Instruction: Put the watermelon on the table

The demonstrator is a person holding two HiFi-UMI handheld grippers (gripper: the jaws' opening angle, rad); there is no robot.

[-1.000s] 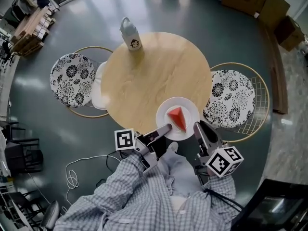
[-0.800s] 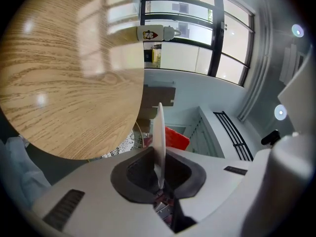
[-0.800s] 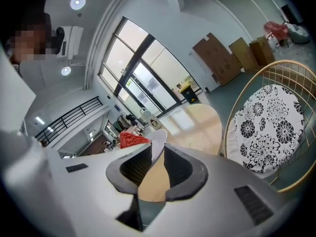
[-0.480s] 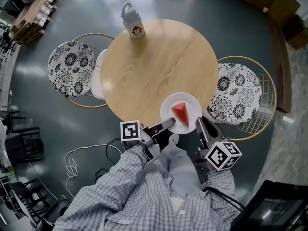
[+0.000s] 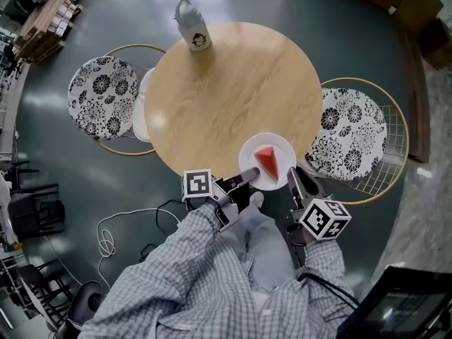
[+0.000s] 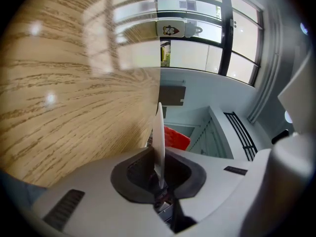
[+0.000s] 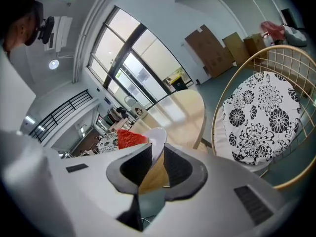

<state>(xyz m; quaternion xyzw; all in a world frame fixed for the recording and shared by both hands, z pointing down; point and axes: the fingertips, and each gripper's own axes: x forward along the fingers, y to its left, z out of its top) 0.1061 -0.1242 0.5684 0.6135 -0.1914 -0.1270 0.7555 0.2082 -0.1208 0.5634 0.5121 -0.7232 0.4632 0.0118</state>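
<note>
While the person sat at the near edge of the round wooden table [image 5: 226,90], both forearms in checked sleeves [image 5: 191,274] reached forward and the two grippers converged on a white plate [image 5: 248,154] from either side. The left gripper [image 5: 248,175] pointed up and to the right, its marker cube [image 5: 198,184] sitting back near the wrist, and its tips met the plate's near-left rim. In the left gripper view the jaws were clamped on that rim, the plate seen edge-on as a thin white blade between the dark pads [image 6: 136,169], with the tabletop filling the left of the view. The right gripper [image 5: 292,175] pointed almost straight up the head view, its own cube [image 5: 325,219] low and to the right, and its tips lay at the plate's right rim. The right gripper view showed its jaws pinched on the rim too, wood grain showing in the gap below the plate. A red wedge of watermelon [image 5: 267,161] lay on the plate, which rested at the table's near edge. One chair with a black-and-white flowered cushion [image 5: 353,136] stood just right of the plate, another [image 5: 102,104] at the table's left. A pale bottle [image 5: 192,25] stood upright at the far edge of the table.
</note>
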